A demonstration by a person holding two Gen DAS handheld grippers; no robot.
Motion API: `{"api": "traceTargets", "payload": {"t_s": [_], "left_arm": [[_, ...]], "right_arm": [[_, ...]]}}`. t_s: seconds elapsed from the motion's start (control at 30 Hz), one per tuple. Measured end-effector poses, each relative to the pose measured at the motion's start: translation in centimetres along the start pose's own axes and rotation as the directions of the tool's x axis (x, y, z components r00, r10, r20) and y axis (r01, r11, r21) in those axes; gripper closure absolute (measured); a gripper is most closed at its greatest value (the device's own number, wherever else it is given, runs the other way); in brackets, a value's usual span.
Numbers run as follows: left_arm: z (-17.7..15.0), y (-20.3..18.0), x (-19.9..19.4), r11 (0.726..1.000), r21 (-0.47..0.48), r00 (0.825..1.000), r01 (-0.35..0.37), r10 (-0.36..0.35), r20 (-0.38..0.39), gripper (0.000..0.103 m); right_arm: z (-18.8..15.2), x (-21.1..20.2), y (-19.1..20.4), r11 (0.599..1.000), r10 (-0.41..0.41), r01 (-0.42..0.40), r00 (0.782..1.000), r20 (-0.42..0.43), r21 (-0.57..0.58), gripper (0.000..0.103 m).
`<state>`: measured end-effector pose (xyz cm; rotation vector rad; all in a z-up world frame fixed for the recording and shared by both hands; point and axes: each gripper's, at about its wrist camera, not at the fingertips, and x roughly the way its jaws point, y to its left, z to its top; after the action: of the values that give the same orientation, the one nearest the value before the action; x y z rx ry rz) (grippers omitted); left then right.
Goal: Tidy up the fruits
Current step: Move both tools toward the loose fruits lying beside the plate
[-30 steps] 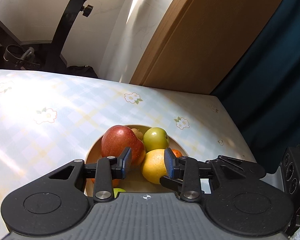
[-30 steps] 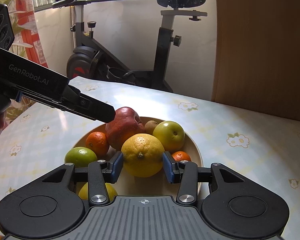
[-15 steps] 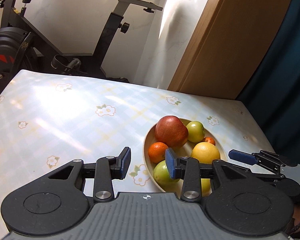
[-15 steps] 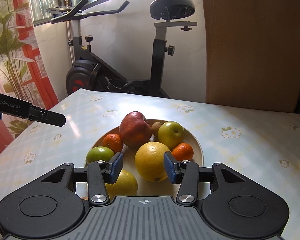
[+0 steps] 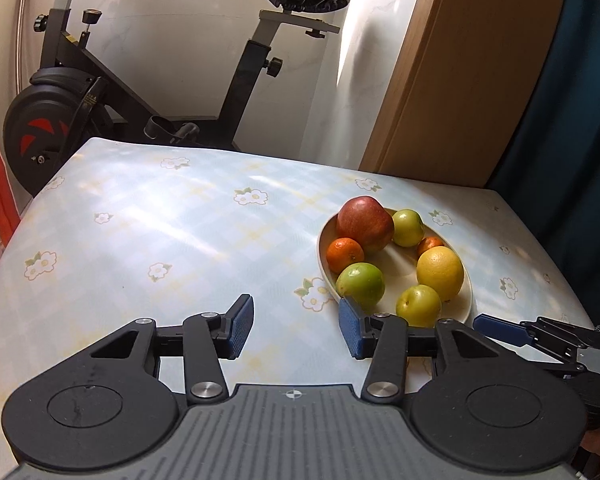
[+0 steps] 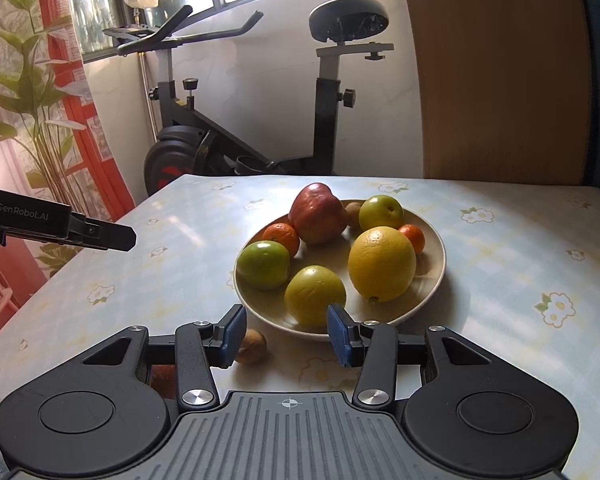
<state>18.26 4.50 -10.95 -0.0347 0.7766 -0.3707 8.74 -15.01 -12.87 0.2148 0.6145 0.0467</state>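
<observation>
A cream plate (image 6: 436,276) on the flowered tablecloth holds a red apple (image 6: 318,214), a big yellow citrus (image 6: 382,264), three green fruits, two tangerines and a small brown fruit. My right gripper (image 6: 285,332) hangs open just short of the plate's near rim, with nothing between its pads. A brown fruit (image 6: 252,346) lies on the cloth beside its left pad. My left gripper (image 5: 296,320) is over bare cloth left of the plate (image 5: 466,300), its jaws opening and empty. The right gripper (image 5: 500,330) shows at the plate's near right.
An exercise bike (image 6: 260,128) stands behind the table's far edge. A wooden panel (image 5: 460,80) and a dark curtain (image 5: 572,120) close off the right. Plants and a red window frame (image 6: 80,120) are on the left. The left half of the tablecloth (image 5: 140,232) lies in sunlight.
Both grippers have drawn back from the plate. The left one swung left over the cloth and spread its jaws wider. The yellow citrus no longer sits between the right pads.
</observation>
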Motion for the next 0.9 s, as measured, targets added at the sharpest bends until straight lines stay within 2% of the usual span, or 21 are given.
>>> {"api": "traceTargets", "payload": {"t_s": [0.2,0.37,0.57,0.77,0.9], "left_arm": [[-1.7,-0.6,0.0,1.0,-0.006,1.0,0.01,-0.01,-0.02,0.054],[-2.8,-0.7,0.1,1.0,0.012,0.999,-0.01,0.011,-0.033,0.054],[-3.3,-0.5,-0.3,1.0,0.002,0.999,-0.02,0.021,-0.037,0.054],[-3.5,-0.7,-0.5,1.0,-0.001,0.999,-0.02,0.02,-0.025,0.054],[-3.6,-1.2,-0.6,1.0,-0.005,1.0,-0.006,0.006,-0.025,0.054]], "right_arm": [[-2.5,-0.9,1.2,1.0,0.026,-0.026,0.998,-0.054,0.001,0.061],[-3.7,-1.3,2.1,0.997,0.069,-0.071,0.994,-0.088,-0.02,0.061],[-4.0,-1.1,2.1,0.995,0.102,-0.101,0.988,-0.112,0.016,0.061],[-4.3,-1.0,2.0,0.991,0.136,-0.135,0.98,-0.144,0.022,0.067],[-4.6,-0.7,2.3,0.987,0.157,-0.157,0.974,-0.164,0.016,0.068]]}}
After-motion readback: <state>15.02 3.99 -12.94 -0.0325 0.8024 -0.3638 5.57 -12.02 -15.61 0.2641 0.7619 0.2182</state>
